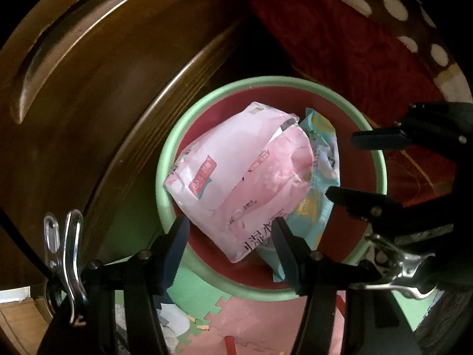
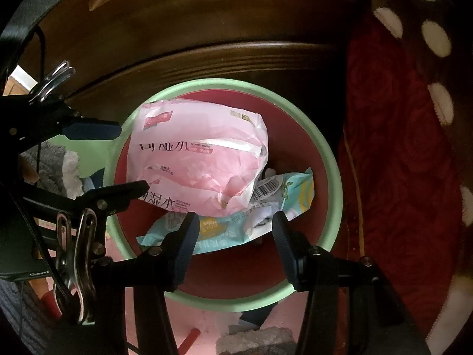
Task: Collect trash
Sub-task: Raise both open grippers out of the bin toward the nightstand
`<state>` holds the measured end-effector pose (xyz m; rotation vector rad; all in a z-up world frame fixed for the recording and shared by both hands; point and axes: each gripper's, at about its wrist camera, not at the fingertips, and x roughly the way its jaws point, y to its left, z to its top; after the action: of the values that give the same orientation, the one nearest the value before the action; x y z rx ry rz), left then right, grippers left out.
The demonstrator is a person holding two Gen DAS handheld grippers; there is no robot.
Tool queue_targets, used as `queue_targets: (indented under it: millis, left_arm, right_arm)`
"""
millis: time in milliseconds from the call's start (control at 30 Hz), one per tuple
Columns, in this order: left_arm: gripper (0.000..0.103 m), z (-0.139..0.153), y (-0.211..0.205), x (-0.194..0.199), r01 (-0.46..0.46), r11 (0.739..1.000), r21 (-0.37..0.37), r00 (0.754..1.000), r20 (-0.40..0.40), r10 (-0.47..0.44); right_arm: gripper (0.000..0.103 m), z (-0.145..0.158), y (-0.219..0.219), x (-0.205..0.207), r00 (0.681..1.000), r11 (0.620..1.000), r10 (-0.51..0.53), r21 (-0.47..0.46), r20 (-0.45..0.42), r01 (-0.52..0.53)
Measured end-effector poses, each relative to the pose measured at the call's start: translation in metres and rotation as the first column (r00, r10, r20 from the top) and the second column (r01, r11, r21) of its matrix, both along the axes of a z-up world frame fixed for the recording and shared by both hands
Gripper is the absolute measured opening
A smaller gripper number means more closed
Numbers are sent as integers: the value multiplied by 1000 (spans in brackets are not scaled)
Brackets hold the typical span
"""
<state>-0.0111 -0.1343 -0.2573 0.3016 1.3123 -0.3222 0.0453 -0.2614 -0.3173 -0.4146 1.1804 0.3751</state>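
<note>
Trash sits in a round bin (image 1: 165, 183) with a pale green rim and a dark red inside, standing on a floor of pink and green foam puzzle mats (image 1: 251, 319). Behind the bin rises a dark brown wooden furniture panel (image 1: 88, 94) with a carved groove, and to the other side hangs a deep red cloth (image 2: 399, 177) with a rose pattern beside a brown fabric with white dots (image 2: 437, 38). Largest of the trash is a crumpled pink wrapper (image 1: 242, 177) with printed characters, lying across the upper part of the bin's opening and leaning on the rim. Under it and partly covered lies a smaller teal wrapper (image 2: 230, 230) with a barcode label, resting lower inside the bin. Both grippers point steeply down over the opening. The left gripper (image 1: 230, 236) hovers with its fingers (image 1: 174, 245) apart, the pink wrapper's lower edge showing in the gap but neither pad pressing on it. The right gripper (image 2: 233, 233) also has its fingers (image 2: 286, 245) spread apart above the teal wrapper, with nothing clamped. Each gripper shows at the edge of the other's view, and a metal clip (image 1: 68, 254) is fixed by the left one. Small scraps and a red stick (image 2: 189, 340) lie on the mats near the bin.
</note>
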Motion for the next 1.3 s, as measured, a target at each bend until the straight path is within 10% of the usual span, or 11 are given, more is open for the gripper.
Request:
queue_targets:
  millis: [1300]
  left_arm:
    - [61, 84, -11, -2, 24, 994, -110, 989, 151, -7]
  right_arm:
    - [59, 98, -15, -19, 979, 990, 16, 137, 202, -44]
